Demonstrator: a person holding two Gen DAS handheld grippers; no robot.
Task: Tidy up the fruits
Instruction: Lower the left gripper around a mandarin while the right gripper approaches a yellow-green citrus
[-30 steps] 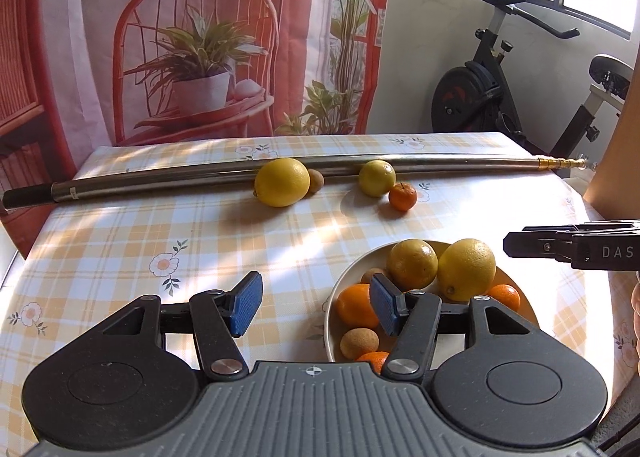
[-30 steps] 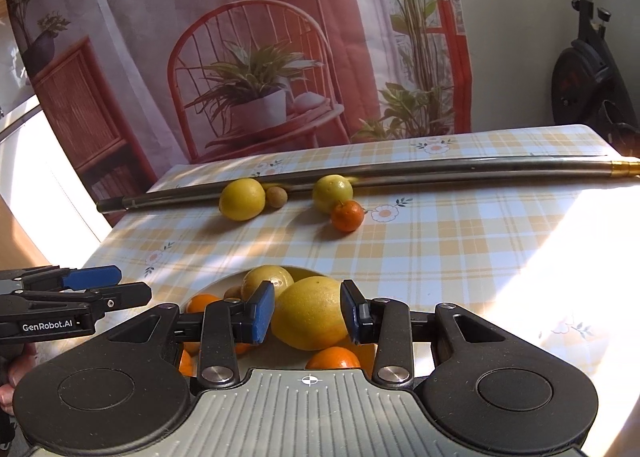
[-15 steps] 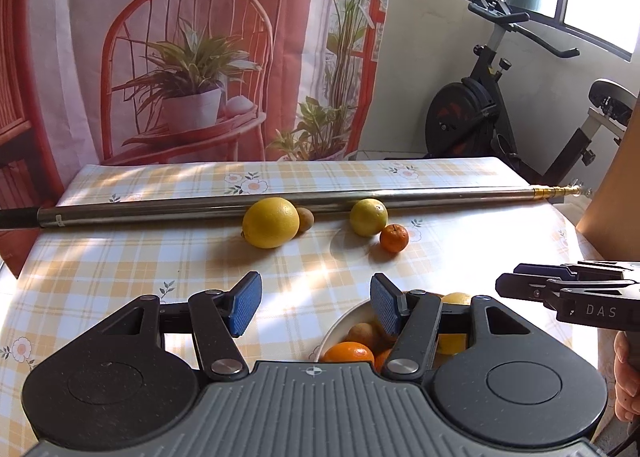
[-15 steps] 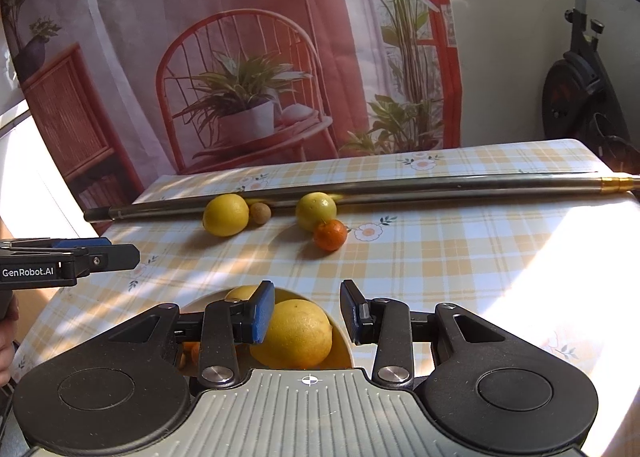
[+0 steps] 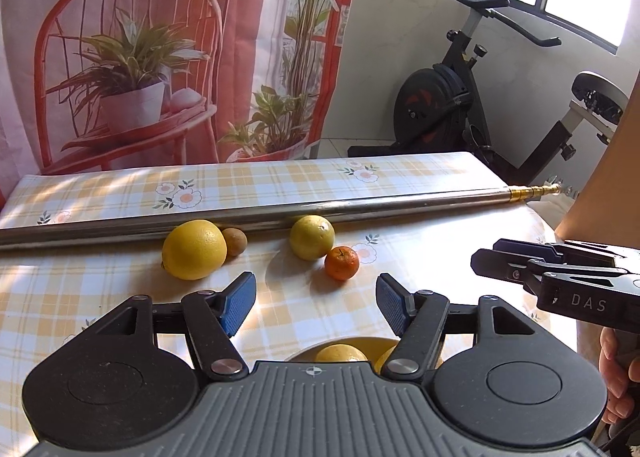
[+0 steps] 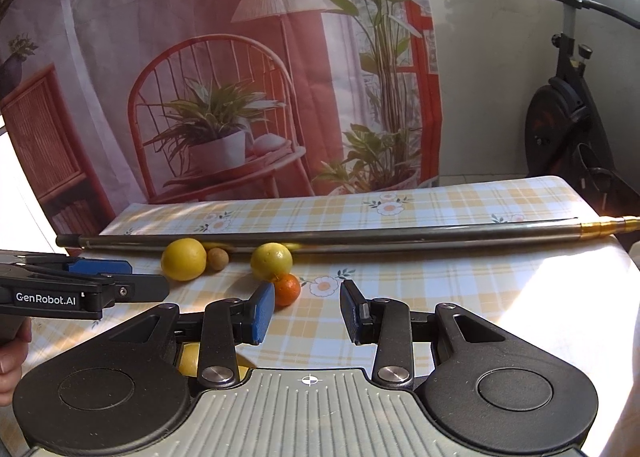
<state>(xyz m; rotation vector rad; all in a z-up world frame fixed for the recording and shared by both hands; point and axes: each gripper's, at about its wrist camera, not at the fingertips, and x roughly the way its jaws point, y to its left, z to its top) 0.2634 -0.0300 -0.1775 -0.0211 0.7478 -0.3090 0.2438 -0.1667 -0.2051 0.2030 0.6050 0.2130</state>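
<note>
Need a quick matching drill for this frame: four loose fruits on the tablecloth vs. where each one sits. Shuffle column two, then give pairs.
Column 1
1. large yellow citrus
2. small brown fruit
3. smaller yellow citrus
4. small orange

Column 2
A. nearest the grippers, just in front of another fruit
B. leftmost of the row
C. tucked between the biggest fruit and the metal pole
D. against the pole, behind the small orange

Pairs: 1-B, 2-C, 3-D, 4-A
</note>
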